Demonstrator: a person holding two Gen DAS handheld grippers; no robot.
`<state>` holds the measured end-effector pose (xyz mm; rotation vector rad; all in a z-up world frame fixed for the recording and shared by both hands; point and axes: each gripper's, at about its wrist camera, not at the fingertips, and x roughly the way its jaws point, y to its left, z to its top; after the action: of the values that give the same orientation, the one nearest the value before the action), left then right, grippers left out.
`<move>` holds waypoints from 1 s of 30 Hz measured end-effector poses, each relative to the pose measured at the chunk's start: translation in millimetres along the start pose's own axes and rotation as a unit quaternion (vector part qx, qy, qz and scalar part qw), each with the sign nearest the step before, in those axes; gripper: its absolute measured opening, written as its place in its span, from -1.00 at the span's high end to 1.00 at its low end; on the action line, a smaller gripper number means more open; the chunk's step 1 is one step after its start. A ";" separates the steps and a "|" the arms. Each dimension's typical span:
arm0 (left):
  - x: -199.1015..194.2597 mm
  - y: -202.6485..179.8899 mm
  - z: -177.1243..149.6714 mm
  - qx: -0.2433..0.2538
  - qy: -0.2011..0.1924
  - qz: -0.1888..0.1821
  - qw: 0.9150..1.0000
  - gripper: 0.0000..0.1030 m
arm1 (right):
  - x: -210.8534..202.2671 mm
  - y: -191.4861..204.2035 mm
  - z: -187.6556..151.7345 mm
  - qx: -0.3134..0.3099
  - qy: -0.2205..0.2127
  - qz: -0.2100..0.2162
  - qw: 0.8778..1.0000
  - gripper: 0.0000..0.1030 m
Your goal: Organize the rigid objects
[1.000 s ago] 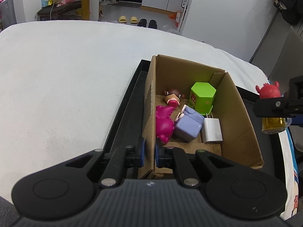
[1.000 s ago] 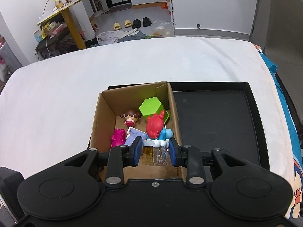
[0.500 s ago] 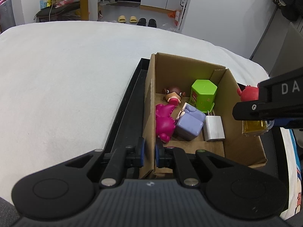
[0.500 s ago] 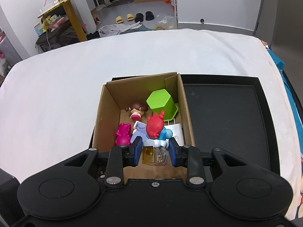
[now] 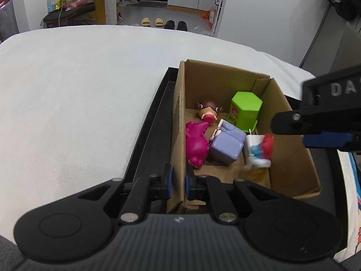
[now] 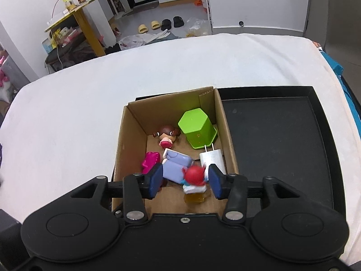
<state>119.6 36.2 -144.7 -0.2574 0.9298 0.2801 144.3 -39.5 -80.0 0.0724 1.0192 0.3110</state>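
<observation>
Opening right fingers [image 6: 155, 179] release red figurine [image 6: 195, 176] into box [image 6: 129, 135].

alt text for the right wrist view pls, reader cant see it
The right tongs are opening above a brown cardboard box, with a small red-headed figure on a clear amber base loose between their blue pads. The box, on a black tray, also holds a green hexagonal container and other toys.

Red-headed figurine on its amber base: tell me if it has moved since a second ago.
Yes. The red-headed figurine on its amber base has dropped from the opening right claw onto the brown cardboard box floor, beside the white charger plug.
</observation>
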 end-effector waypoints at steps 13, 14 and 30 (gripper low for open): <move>4.1 -5.6 -1.1 0.013 0.000 0.014 1.000 0.81 | -18.9 -45.6 -11.9 0.039 -0.016 0.007 0.999 -0.19; 4.0 -6.1 -1.5 0.014 -0.001 0.014 1.000 0.81 | -20.0 -48.0 -13.3 0.039 -0.017 0.008 0.999 -0.19; 2.6 -11.5 -3.3 0.030 -0.007 0.028 0.999 0.82 | -16.3 -73.3 -32.7 0.039 -0.019 0.015 0.999 -0.20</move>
<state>122.5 24.7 -147.6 -0.1749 0.9306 0.3053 125.0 -117.0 -98.7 0.1631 0.9924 0.2961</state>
